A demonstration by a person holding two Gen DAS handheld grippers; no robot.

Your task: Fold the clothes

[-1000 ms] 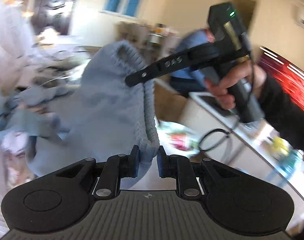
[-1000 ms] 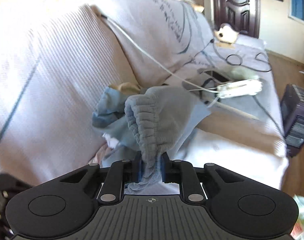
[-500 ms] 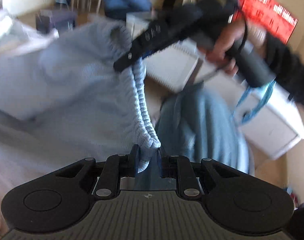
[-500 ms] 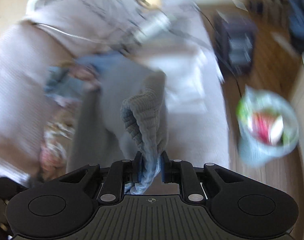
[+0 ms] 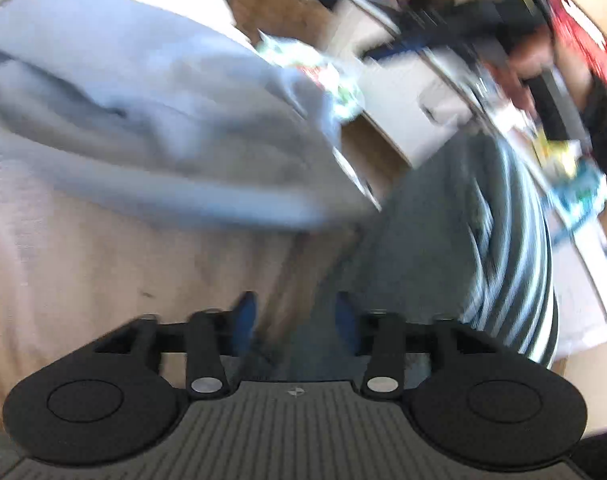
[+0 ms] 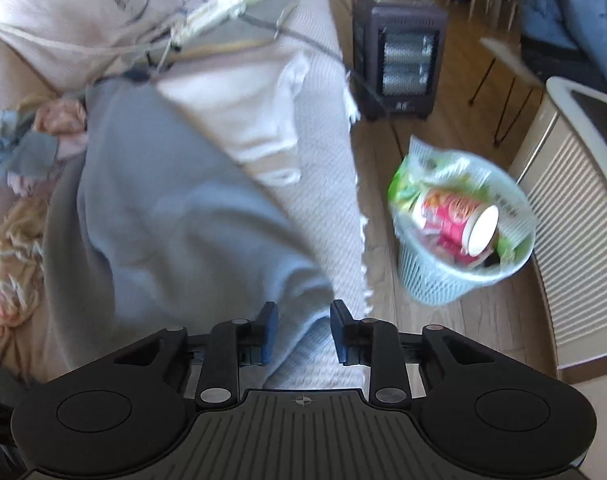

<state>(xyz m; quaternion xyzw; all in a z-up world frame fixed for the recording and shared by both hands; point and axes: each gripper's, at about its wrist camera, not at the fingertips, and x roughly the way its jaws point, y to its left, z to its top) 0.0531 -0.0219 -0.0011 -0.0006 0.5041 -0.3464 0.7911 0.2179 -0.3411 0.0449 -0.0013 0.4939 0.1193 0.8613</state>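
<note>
Left gripper (image 5: 295, 320): jaws spread apart, nothing between the blue pads; hovers over the sofa's front edge (view heavily motion-blurred).
Right gripper (image 6: 302, 334): jaws spread apart; the garment's near edge lies in the gap below, with neither pad touching it.
Grey-blue knit garment (image 6: 175, 216): spread along the sofa seat, running from the near edge toward the backrest; seen in the left wrist view (image 5: 151, 120) as a pale mound beyond the gripper.
Sofa (image 6: 335, 152): covered in a pale ribbed throw with a fringed edge hanging to the floor.
White cloth (image 6: 251, 120): flat on the seat, just beside the garment on its floor side.
Clothes pile (image 6: 19, 208): crumpled pink, blue and patterned pieces against the backrest, touching the garment's far side.
Waste basket (image 6: 459, 276): pale lattice, on the wooden floor near the sofa; holds a red cup and wrappers.
Heater (image 6: 399, 56): dark, upright, on the floor at the sofa's far end.
Cables (image 6: 223, 12): tangled over the far cushion (individual items unclear).
</note>
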